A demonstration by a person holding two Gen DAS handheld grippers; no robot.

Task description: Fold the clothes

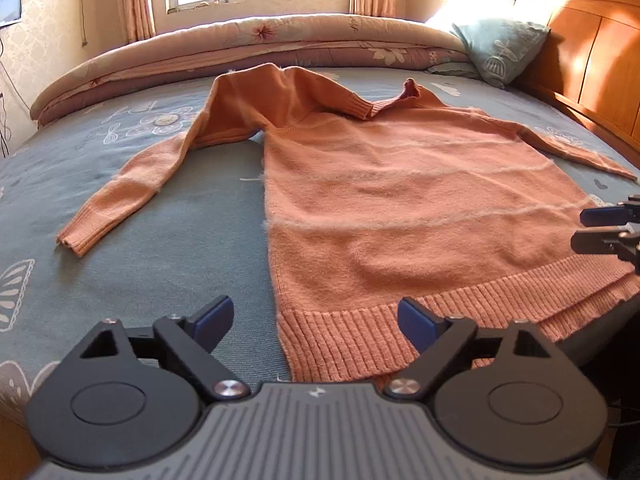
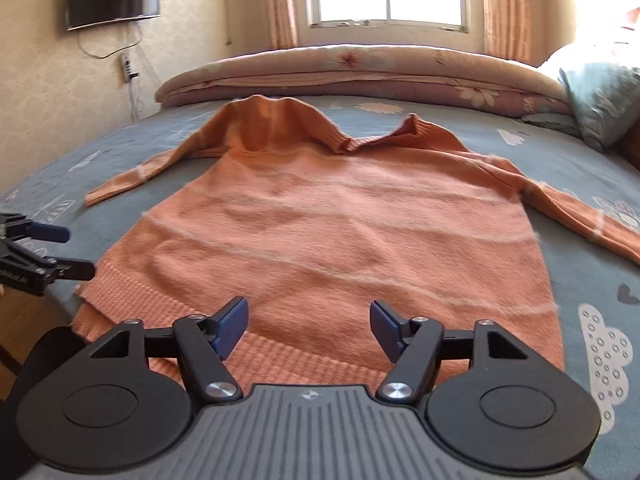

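My left gripper (image 1: 314,322) and right gripper (image 2: 306,326) are hovering with jaws apart, gripping nothing, over the ribbed hem of the orange sweater (image 1: 400,184), which is lying flat on the grey-blue bed sheet (image 1: 160,264). A rolled quilt (image 1: 256,46) is sitting at twelve o'clock, a pillow (image 1: 500,48) at two.

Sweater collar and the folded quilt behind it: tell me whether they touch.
Apart. The right wrist view shows blue sheet between the sweater collar and the folded quilt.
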